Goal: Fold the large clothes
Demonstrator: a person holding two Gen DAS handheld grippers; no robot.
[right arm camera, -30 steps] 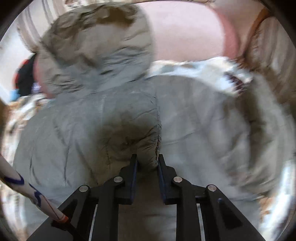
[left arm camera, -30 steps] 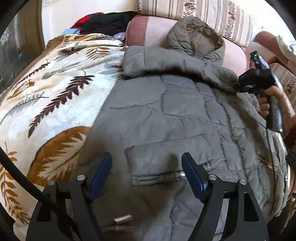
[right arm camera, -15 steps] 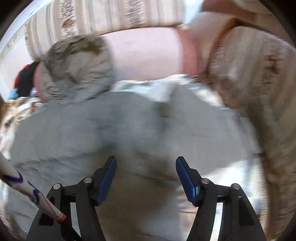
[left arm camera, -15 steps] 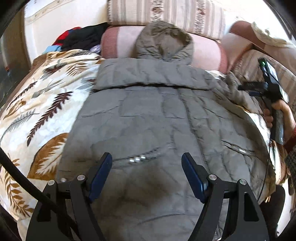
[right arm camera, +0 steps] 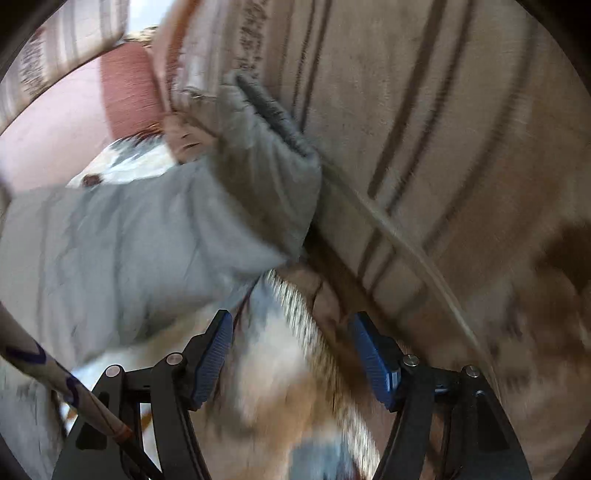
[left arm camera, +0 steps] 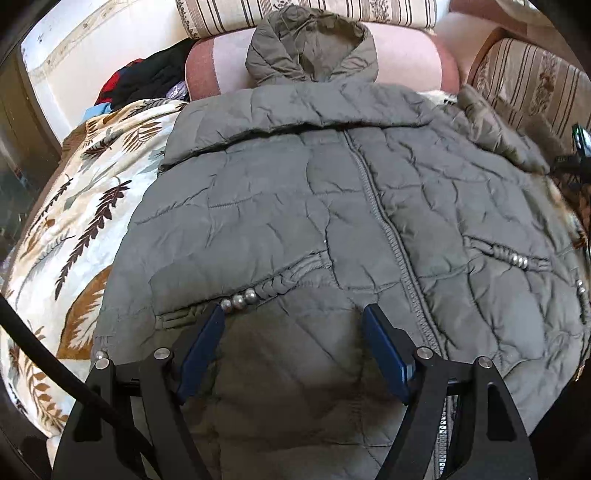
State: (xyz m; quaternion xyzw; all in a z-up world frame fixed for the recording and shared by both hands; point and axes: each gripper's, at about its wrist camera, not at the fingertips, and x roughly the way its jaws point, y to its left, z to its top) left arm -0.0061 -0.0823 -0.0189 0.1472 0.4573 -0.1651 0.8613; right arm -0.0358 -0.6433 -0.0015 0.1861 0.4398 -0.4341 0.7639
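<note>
A large grey quilted hooded jacket (left arm camera: 332,206) lies front up on a leaf-patterned blanket (left arm camera: 74,229), hood (left arm camera: 314,48) against a pink cushion. One sleeve is folded across the chest below the hood. My left gripper (left arm camera: 293,314) is open and empty, hovering over the jacket's lower front beside its zipper (left arm camera: 388,229). My right gripper (right arm camera: 290,321) is open and empty, over the blanket edge beside the jacket's other sleeve (right arm camera: 258,166), which rests against a striped sofa cushion (right arm camera: 443,147). That view is motion-blurred.
A pile of dark and red clothes (left arm camera: 147,81) lies at the back left. Striped sofa cushions (left arm camera: 303,14) line the back and right side (left arm camera: 528,88). A pink bolster (left arm camera: 406,48) lies behind the hood. A thin patterned stick (right arm camera: 55,376) crosses the right view's lower left.
My right gripper let go of the sleeve, opened, and swung right toward the sofa cushion. My left gripper moved right to sit centred over the jacket's lower front.
</note>
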